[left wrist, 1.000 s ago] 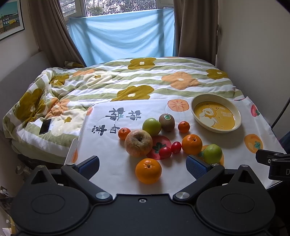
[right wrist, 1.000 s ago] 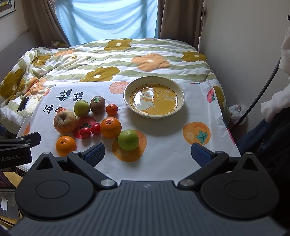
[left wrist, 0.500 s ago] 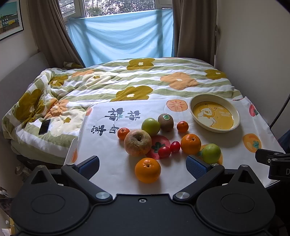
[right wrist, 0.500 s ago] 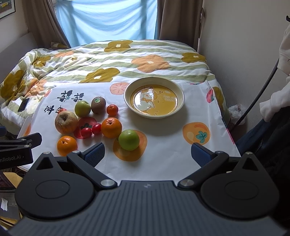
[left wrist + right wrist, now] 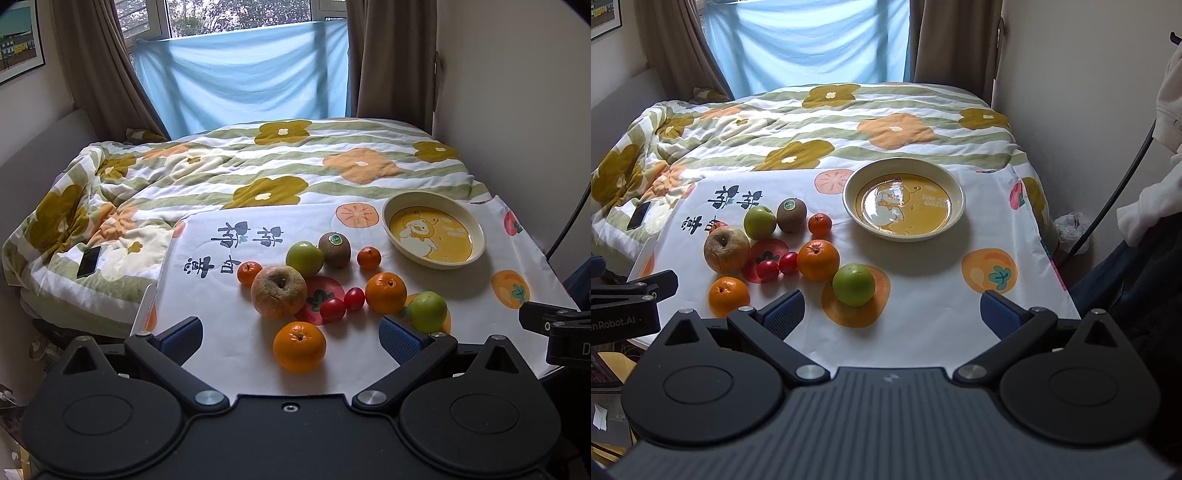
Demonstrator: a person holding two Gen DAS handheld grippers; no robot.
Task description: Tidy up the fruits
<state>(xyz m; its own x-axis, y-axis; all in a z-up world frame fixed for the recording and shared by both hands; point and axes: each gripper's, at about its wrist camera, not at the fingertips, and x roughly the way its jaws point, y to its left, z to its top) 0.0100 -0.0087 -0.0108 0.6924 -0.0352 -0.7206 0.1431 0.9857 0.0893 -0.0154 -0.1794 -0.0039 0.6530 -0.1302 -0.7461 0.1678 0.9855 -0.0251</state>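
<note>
Several fruits lie on a white printed cloth (image 5: 229, 332) on the bed: a near orange (image 5: 299, 346), a wrinkled apple (image 5: 279, 291), two cherry tomatoes (image 5: 332, 308), a second orange (image 5: 386, 292), two green apples (image 5: 427, 311) (image 5: 304, 258), a kiwi (image 5: 334, 249) and two small tangerines (image 5: 368, 257). A cream and yellow plate (image 5: 476, 236) stands empty at the right, also in the right wrist view (image 5: 956, 192). My left gripper (image 5: 291, 334) is open, over the near orange. My right gripper (image 5: 892, 310) is open, just short of the green apple (image 5: 853, 284).
A flowered quilt (image 5: 258, 166) covers the bed behind the cloth. A phone (image 5: 89, 261) lies on it at the left. A wall (image 5: 517, 92) runs along the right side. A dark cable (image 5: 1115, 195) hangs at the right. A person's white sleeve (image 5: 1145, 214) shows there.
Both views have shifted slightly; the fruits sit a little lower and closer in the frames. No fruit has moved and both grippers stay open.
</note>
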